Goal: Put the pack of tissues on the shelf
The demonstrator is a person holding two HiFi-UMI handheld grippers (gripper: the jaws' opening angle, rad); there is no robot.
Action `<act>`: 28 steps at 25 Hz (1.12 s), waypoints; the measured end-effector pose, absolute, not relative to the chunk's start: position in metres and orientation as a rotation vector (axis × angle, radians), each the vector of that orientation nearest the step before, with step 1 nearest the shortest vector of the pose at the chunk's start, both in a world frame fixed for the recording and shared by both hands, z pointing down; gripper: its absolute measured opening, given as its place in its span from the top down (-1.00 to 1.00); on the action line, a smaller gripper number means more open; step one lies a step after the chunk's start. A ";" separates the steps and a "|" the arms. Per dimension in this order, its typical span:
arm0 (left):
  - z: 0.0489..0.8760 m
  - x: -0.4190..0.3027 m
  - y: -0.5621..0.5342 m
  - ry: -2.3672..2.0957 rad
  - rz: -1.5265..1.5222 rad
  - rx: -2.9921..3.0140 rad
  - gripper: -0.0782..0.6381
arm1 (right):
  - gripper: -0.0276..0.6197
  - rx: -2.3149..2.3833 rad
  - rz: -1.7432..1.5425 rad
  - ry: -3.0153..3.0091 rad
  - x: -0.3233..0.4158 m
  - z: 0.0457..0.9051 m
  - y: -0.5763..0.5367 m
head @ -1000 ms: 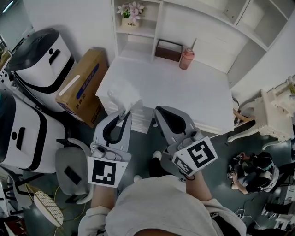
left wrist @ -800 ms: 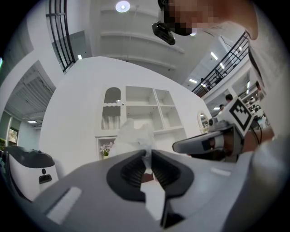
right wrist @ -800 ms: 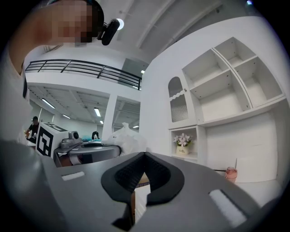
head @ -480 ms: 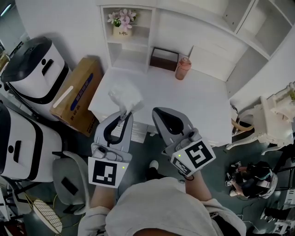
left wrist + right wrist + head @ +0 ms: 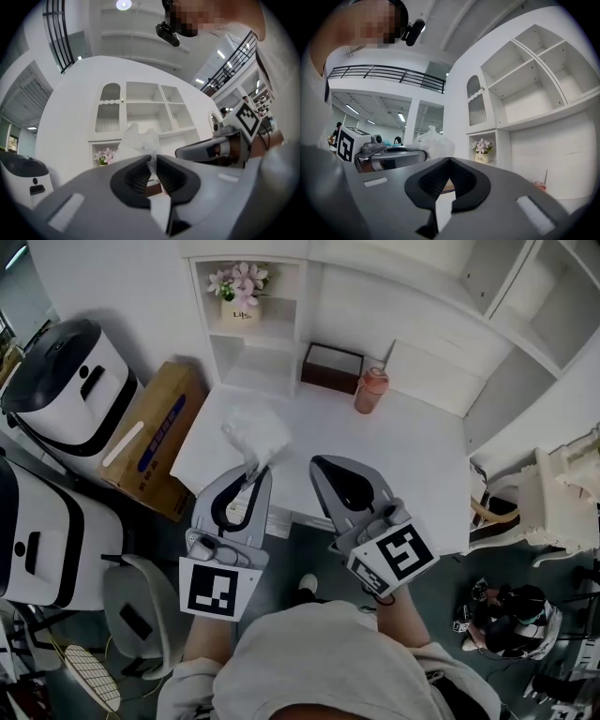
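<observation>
- Progress: pack of tissues (image 5: 255,432) is lifted and carried above the near edge of the white desk (image 5: 394,456). Placement on the shelf (image 5: 277,326) is judged still to do.
- Left gripper (image 5: 253,471): jaws narrowed onto a pinch of the pack's wrapper. The pack projects just beyond the tips, on the shelf side.
- Right gripper (image 5: 322,465): jaws together, nothing between them. It is beside the left gripper and clear of the pack.

Head view: looks steeply down past the person's shoulders onto desk (image 5: 412,451), left tool (image 5: 253,472) and right tool (image 5: 324,466), fairly near. Each tool view rides close behind its own jaws, facing level toward the white shelf unit (image 5: 150,105). I find the flower pot (image 5: 235,310) in all three.
</observation>
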State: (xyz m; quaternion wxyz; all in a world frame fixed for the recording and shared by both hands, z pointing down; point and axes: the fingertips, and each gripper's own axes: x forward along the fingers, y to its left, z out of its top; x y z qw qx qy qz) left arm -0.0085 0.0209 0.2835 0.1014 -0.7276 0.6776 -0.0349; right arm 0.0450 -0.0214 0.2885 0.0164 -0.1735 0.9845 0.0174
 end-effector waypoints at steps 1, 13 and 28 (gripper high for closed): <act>0.284 -0.007 0.016 2.005 -0.106 -2.148 0.70 | 0.91 -0.535 0.054 3.060 0.047 0.288 -0.026; 0.287 0.020 -0.020 2.026 -0.141 -2.116 0.71 | 0.91 -0.481 0.028 3.042 0.069 0.291 -0.068; 0.288 0.021 -0.054 1.952 -0.142 -2.177 0.71 | 0.91 -0.598 0.007 3.018 0.075 0.294 -0.101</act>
